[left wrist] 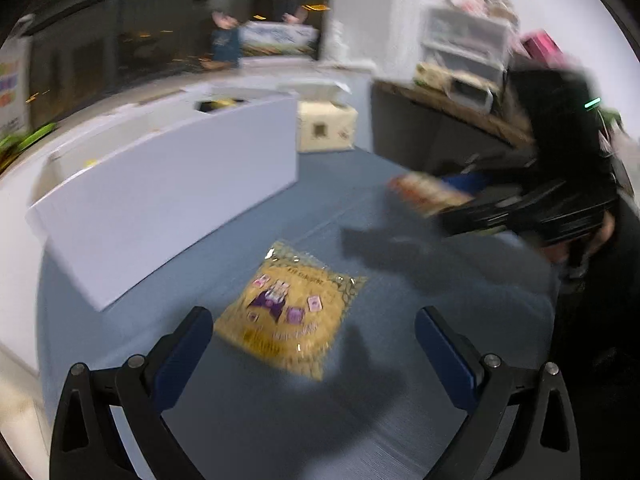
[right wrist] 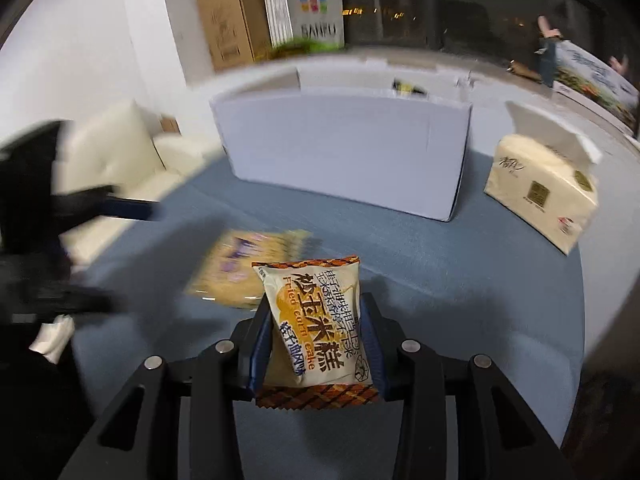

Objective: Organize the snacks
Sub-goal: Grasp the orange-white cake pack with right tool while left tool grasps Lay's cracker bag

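- Left wrist view, far left: big white box (left wrist: 172,200) standing open-topped on the blue bench (left wrist: 280,420); something yellow-and-black shows inside near its far end, too blurred to name.
- Left gripper (left wrist: 314,332): jaws wide apart, nothing between the pads. Blue-padded fingers (left wrist: 184,344) frame the yellow snack bag from either side without touching it.
- Yellow snack bag (left wrist: 290,308) lies flat on the bench, just in front of the white box, purple figures printed on its face. Print blurred, unreadable.
- Behind the box's right end: cream tissue pack (left wrist: 326,126) on the bench.
- Right of centre in that view: the right gripper, dark and smeared, carries a packet with an orange edge clear above the bench.
- Far right: dark cabinet with a wooden top (left wrist: 448,106), clear plastic drawers (left wrist: 464,46) stacked on it.
- Right wrist view, left edge: the left gripper's dark body, blurred, over the bench; a cream sofa (right wrist: 120,148) beyond it.
- Centre: right gripper (right wrist: 318,340) clamped on a corn cake packet (right wrist: 316,320), pads pressing both sides. Packet stands on end between the fingers, orange plaid seals at top and bottom, "Fried corn cake" readable.
- Yellow snack bag sits on the bench just beyond the packet, to its left.
- White box farther back, centre; tissue pack to its right.
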Tool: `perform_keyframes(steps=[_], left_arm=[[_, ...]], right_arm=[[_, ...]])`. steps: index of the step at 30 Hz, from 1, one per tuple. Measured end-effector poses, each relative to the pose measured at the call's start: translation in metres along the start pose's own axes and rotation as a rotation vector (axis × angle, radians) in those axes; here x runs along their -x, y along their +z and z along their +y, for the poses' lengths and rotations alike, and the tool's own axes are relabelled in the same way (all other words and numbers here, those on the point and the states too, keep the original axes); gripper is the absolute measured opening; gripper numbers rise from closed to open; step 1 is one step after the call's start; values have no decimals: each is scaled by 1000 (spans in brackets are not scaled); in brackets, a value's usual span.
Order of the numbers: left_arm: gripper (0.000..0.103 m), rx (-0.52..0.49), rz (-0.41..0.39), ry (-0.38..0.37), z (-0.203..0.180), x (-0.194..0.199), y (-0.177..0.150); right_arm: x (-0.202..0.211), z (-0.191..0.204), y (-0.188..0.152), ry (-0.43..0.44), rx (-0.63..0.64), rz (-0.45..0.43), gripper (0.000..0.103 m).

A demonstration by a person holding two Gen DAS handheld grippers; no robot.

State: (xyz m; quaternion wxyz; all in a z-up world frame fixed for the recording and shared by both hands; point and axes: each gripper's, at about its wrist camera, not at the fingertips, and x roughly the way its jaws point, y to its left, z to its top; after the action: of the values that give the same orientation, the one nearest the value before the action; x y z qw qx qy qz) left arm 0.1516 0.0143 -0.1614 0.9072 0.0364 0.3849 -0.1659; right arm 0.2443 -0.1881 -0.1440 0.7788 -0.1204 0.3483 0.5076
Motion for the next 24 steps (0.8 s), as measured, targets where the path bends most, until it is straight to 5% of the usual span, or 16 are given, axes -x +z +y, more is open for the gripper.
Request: perform_keyframes(steps=[5,11,14,15,19,24], left_arm=[[103,-152,89,-17,4,-40,11],[103,-158,190,-91,19,-72,10],[94,-164,173,-83,21,-68,10],[77,-158,164,-84,22,-64,10],[77,-109,148,-75,23,-48,5],[77,58,-15,-28,24,10,4]], right_arm=[[38,15,-6,23,-29,-80,44],[44,12,-17,25,-87,-102,44],[38,12,-23,27,-104,-96,44],[39,13,-24,32,-107,-92,44],[37,12,-27,22,-121,-89,44],[36,11,-26,1,-161,-106,44]])
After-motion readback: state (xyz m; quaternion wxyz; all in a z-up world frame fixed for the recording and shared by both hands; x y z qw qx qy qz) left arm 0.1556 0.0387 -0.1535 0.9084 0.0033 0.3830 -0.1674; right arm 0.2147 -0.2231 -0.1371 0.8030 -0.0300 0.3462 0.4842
